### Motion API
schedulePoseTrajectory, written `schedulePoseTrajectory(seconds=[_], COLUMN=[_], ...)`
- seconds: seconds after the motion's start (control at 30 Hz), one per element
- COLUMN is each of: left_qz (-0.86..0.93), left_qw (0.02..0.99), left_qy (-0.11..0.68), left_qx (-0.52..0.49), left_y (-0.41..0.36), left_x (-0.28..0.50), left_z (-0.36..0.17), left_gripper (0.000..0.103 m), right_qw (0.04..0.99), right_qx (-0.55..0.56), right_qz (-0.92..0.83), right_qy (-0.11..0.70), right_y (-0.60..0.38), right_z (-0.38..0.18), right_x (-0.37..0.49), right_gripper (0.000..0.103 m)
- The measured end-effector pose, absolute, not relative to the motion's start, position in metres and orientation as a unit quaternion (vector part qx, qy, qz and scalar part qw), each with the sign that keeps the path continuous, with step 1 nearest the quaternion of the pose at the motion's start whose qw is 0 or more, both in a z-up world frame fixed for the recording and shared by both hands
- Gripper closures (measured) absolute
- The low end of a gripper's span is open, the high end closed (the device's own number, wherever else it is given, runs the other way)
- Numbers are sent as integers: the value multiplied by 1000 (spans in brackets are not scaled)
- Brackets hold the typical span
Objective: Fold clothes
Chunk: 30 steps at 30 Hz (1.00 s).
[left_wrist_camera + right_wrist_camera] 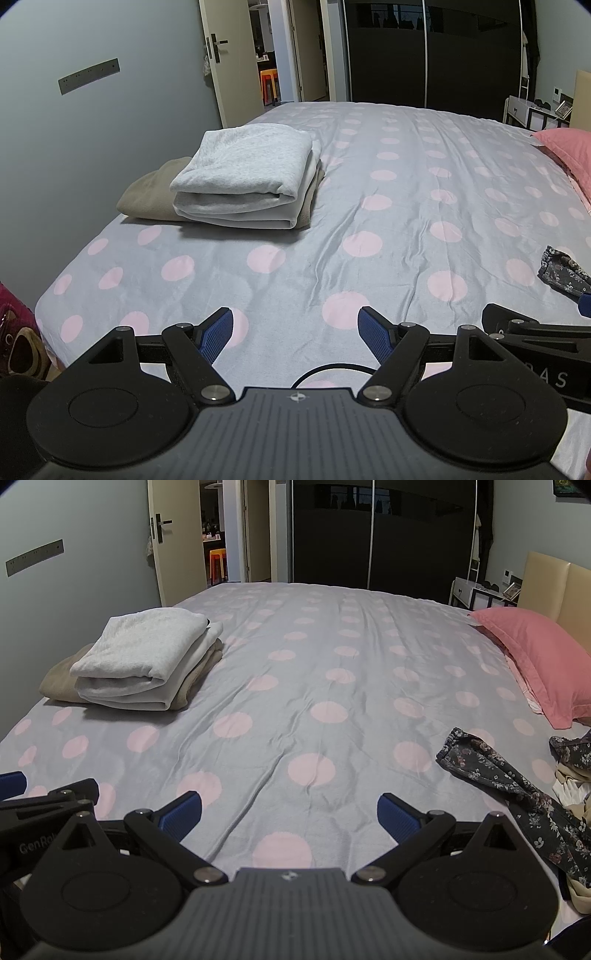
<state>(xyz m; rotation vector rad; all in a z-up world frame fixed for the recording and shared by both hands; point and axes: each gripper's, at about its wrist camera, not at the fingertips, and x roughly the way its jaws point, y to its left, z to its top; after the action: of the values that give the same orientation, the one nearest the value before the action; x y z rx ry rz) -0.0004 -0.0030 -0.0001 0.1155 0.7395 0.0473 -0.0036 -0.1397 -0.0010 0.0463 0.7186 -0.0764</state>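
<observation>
Off to the right of the right tool (289, 814) lay the floral trousers (513, 790), unfolded, their long axis running from near that tool's right finger away toward the pink pillow (539, 657). Both tools stood wide and held nothing. By my judgement the right tool was nearer; the left tool (295, 328) sat further left.
</observation>
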Motion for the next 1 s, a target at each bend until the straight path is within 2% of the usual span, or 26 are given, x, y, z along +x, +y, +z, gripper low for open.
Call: schedulePoseTrajectory(seconds=[0.6, 1.0], left_qz=[19, -18], left_qw=[931, 934], left_qy=[359, 349], left_qx=[57, 76], left_y=[-7, -40], left_x=[0, 9], left_z=[0, 3], left_gripper=[29, 29], right_qw=[934, 934], right_qx=[23, 19], right_qz=[-44, -79], right_qy=[353, 349], right_y=[-143, -169], right_z=[-1, 6], right_x=[-2, -4], right_gripper=[1, 1])
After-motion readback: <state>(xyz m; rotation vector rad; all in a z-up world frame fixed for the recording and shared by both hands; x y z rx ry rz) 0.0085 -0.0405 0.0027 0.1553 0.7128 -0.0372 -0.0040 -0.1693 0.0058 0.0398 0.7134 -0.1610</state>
